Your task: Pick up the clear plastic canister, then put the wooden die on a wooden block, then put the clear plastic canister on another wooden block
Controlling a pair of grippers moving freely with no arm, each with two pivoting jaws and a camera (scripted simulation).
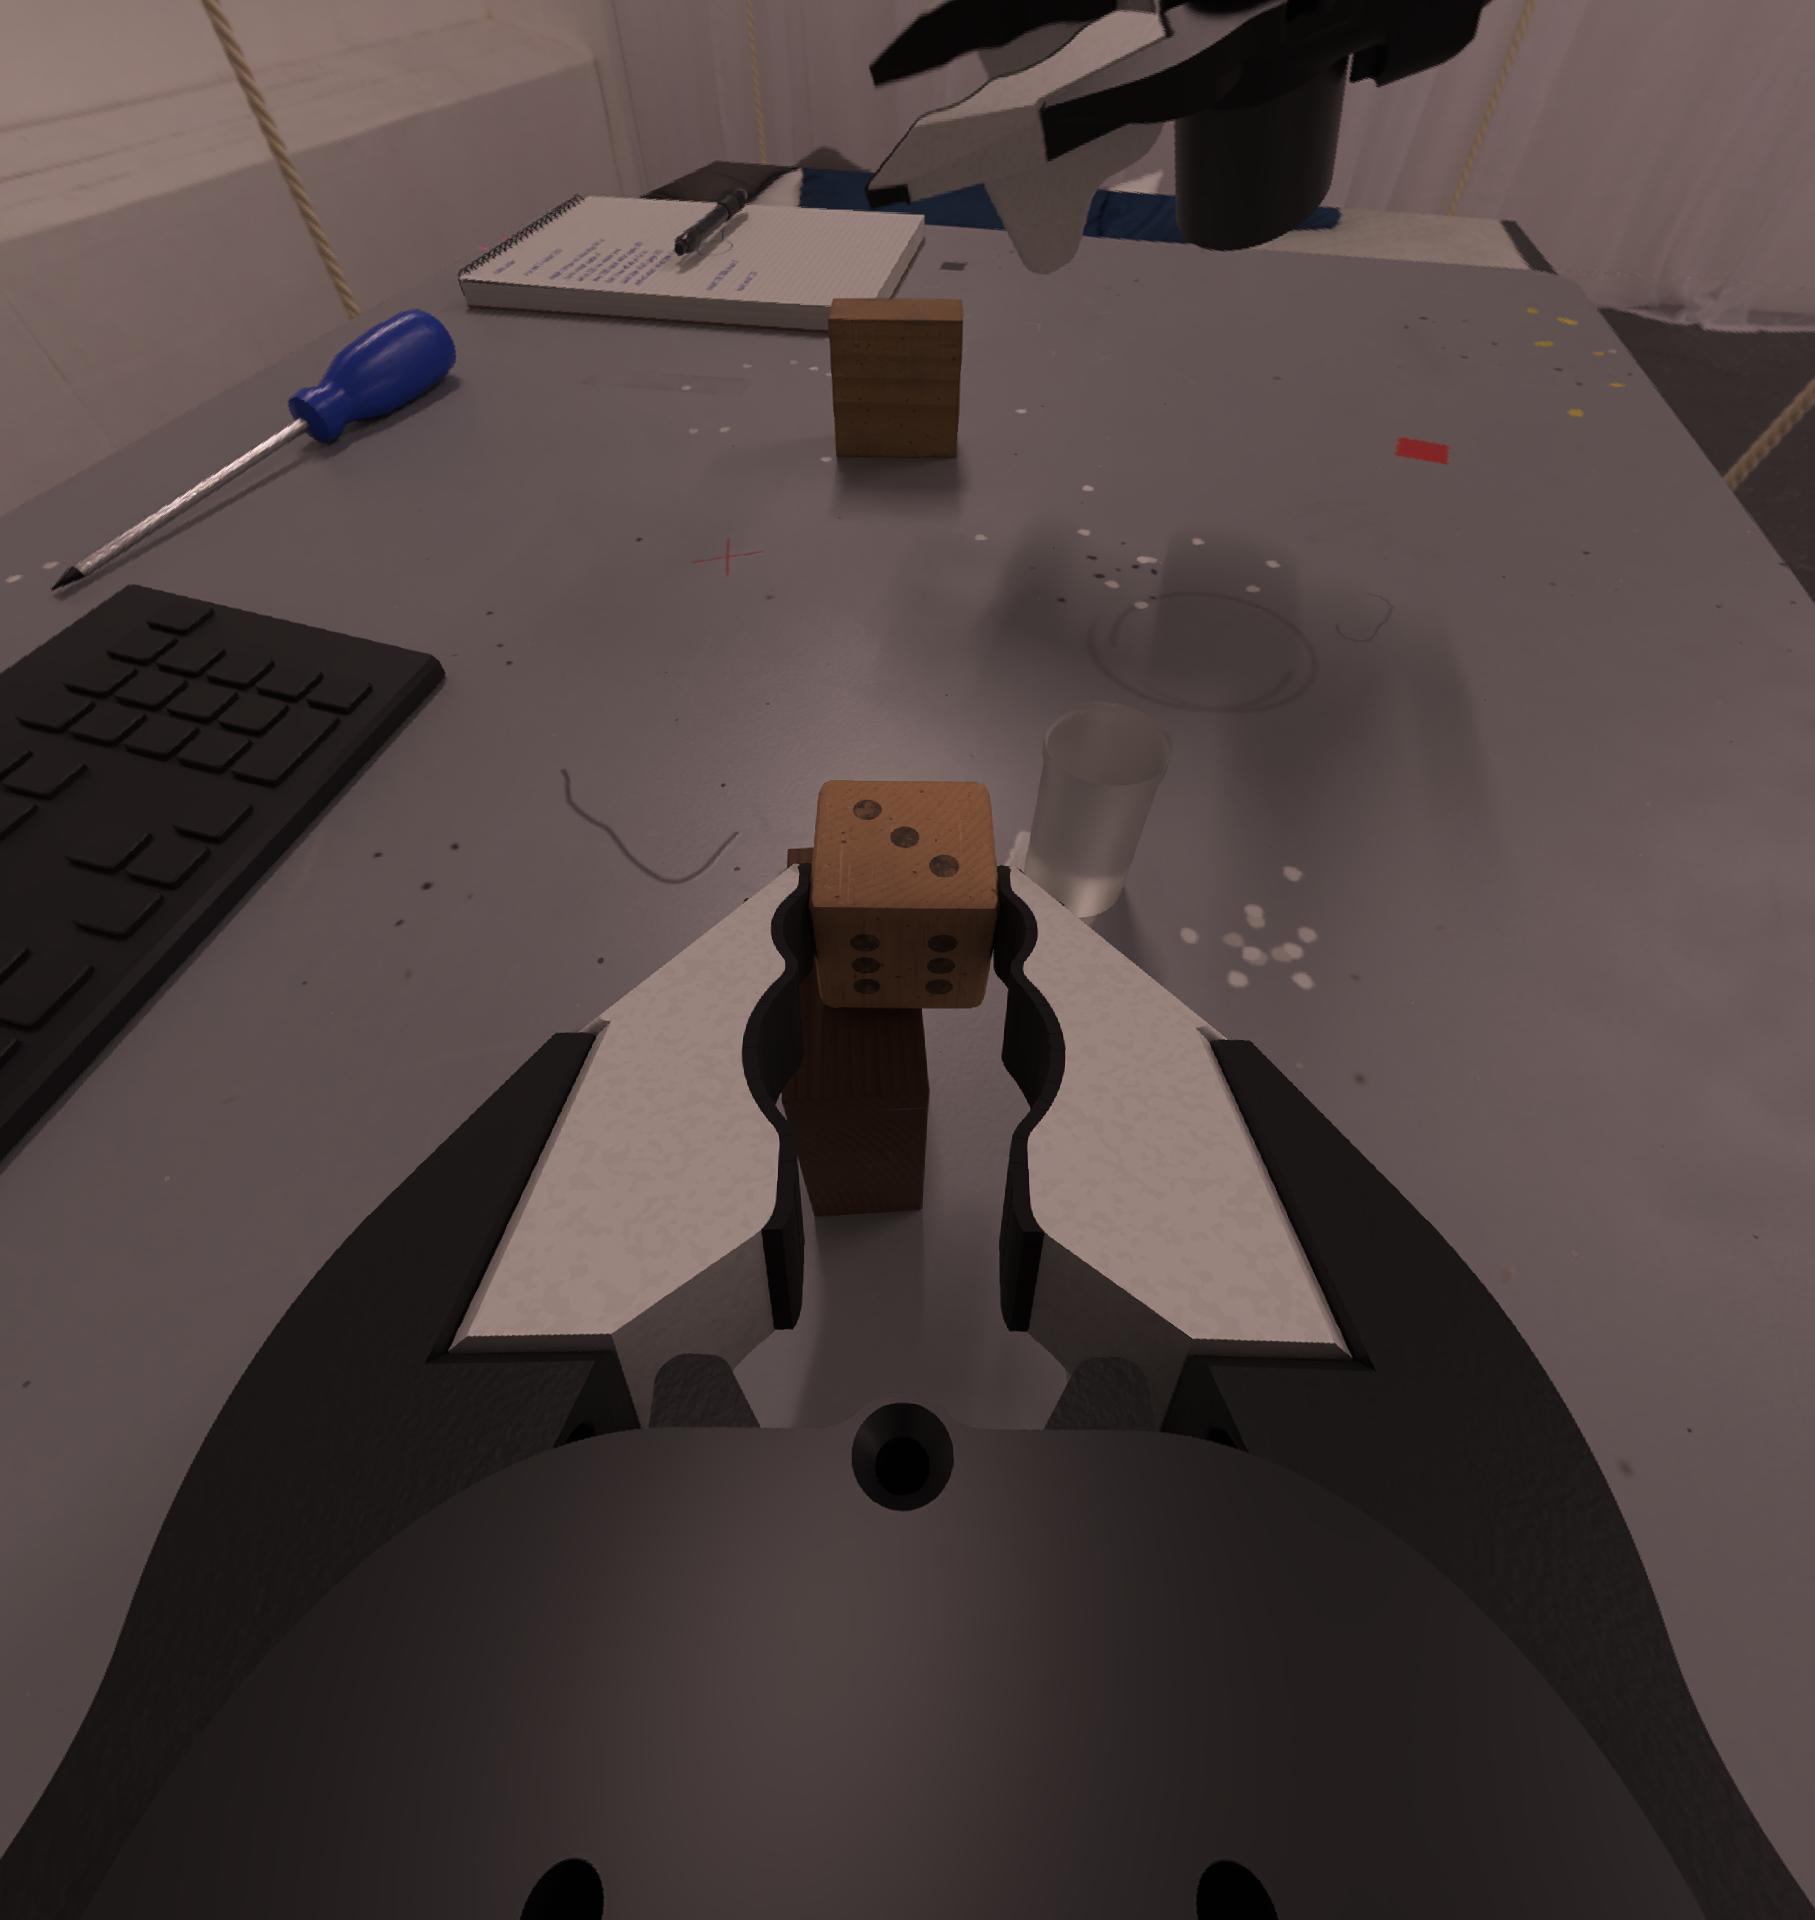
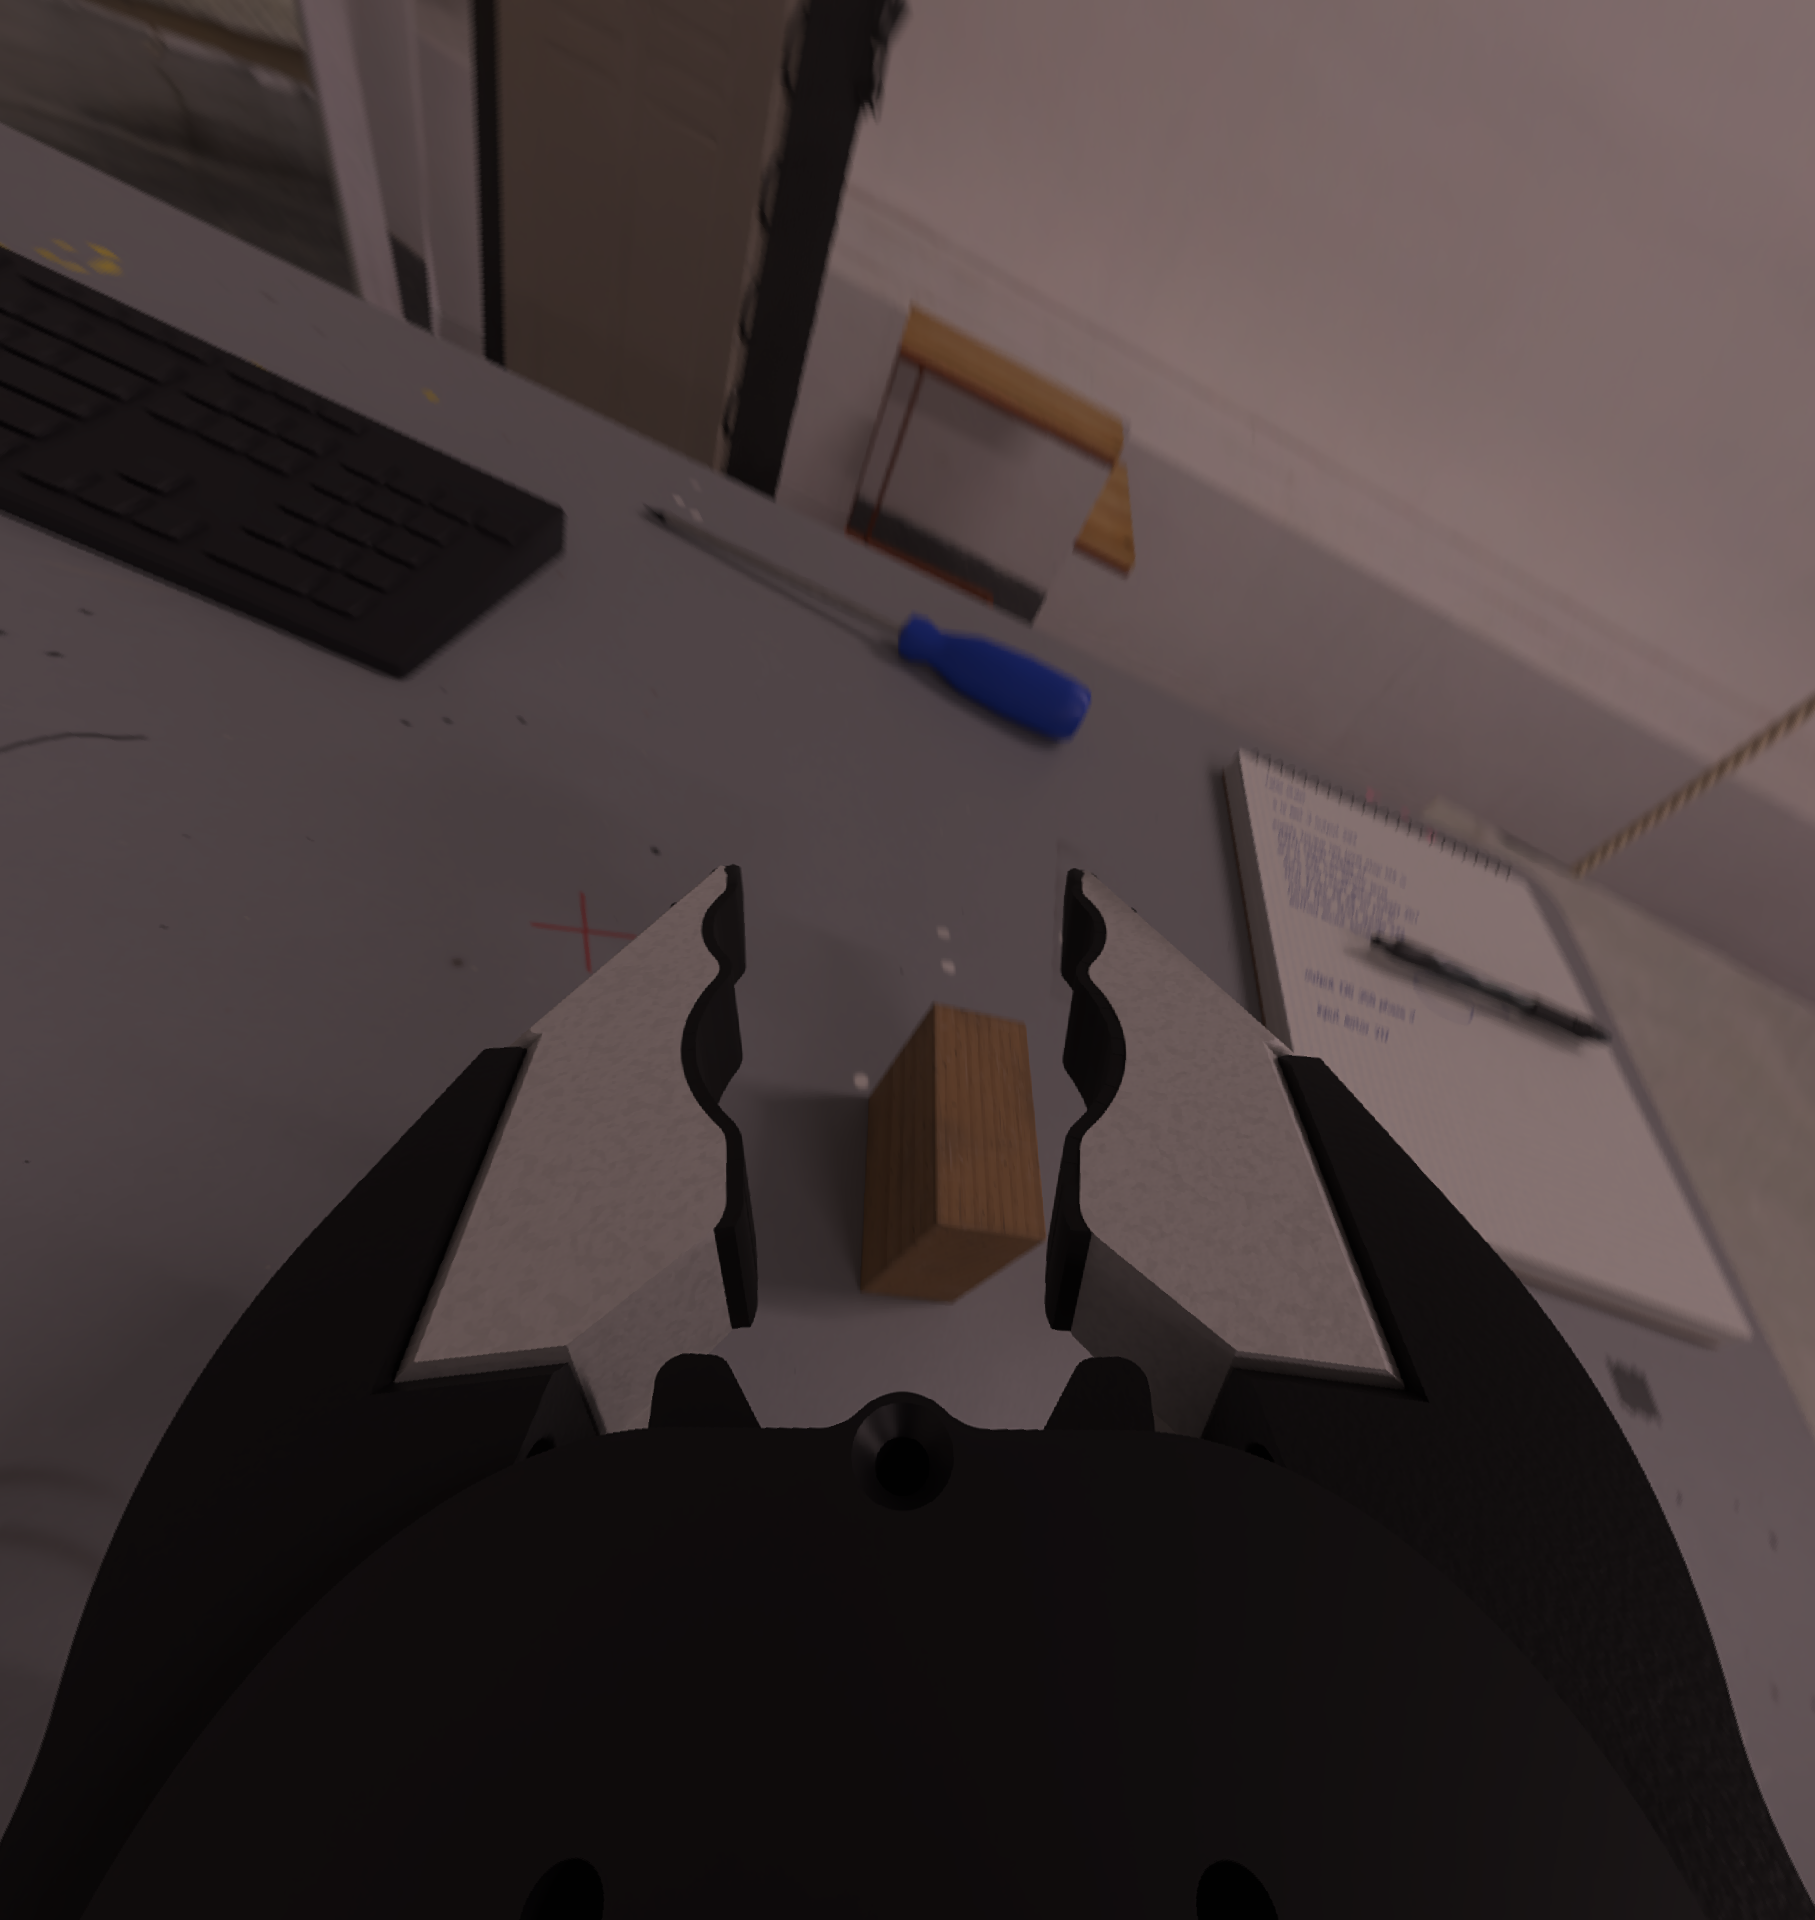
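Your left tongs (image 1: 901, 935) clamp the pale wooden die (image 1: 903, 894) (three pips up) over a dark upright wooden block (image 1: 861, 1122). Just right stands the clear plastic canister (image 1: 1095, 805) on the grey table (image 1: 1402, 1039). Your right tongs (image 2: 903, 894) hang apart, empty, above another upright wooden block (image 2: 955, 1153).

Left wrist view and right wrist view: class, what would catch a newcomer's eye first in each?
In the left wrist view, the wooden die gripped between the left gripper fingers stands out, held over a dark wooden block, with the clear canister standing on the table just beyond. In the right wrist view, the right gripper hangs open and empty above a second wooden block, with a blue screwdriver farther off.
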